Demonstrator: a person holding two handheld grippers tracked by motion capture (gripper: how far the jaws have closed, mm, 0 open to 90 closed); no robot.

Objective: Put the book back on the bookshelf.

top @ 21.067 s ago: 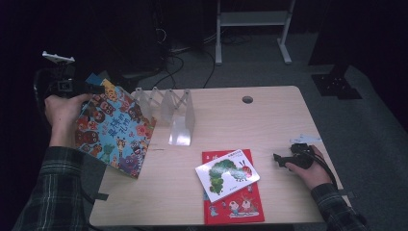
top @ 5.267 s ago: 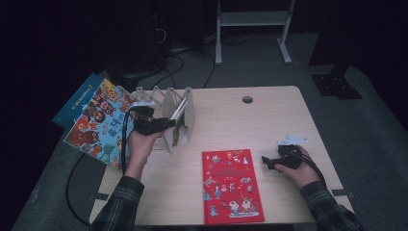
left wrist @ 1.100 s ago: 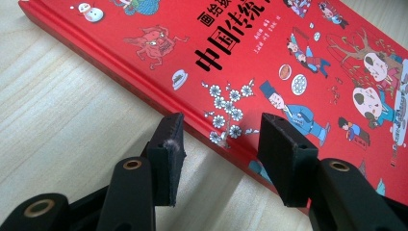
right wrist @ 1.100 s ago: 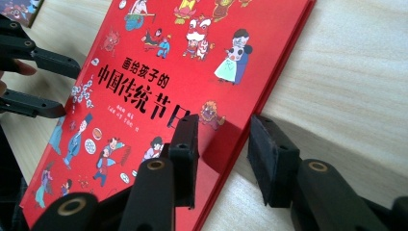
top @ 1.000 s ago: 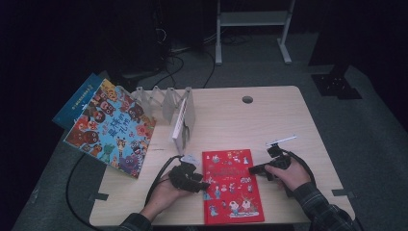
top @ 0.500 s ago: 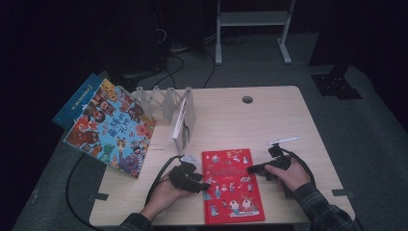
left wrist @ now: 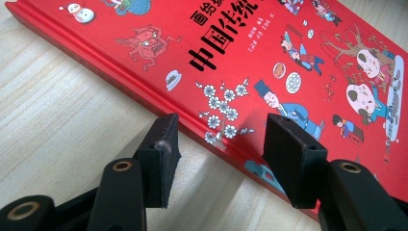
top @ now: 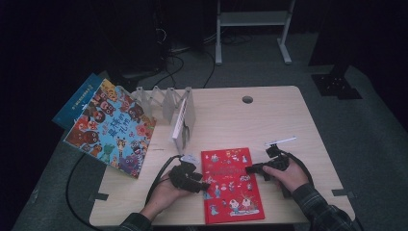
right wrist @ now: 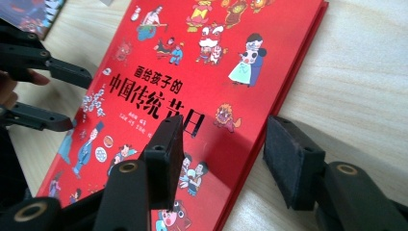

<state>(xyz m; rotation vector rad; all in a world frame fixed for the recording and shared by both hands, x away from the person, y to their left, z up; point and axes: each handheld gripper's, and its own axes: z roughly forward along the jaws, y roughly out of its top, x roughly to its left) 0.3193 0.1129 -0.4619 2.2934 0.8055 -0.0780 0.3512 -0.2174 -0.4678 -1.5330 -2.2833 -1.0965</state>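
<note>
Lying flat on the table (top: 298,125) near its front edge, red picture book (top: 231,185), left tongs (top: 204,185) and right tongs (top: 250,169) both released, jaws just opening astride its opposite edges.

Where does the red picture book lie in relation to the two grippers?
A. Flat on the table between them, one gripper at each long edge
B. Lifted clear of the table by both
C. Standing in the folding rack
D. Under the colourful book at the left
A: the red picture book lies flat on the table, with the left gripper at its left edge and the right gripper at its right edge.
</note>
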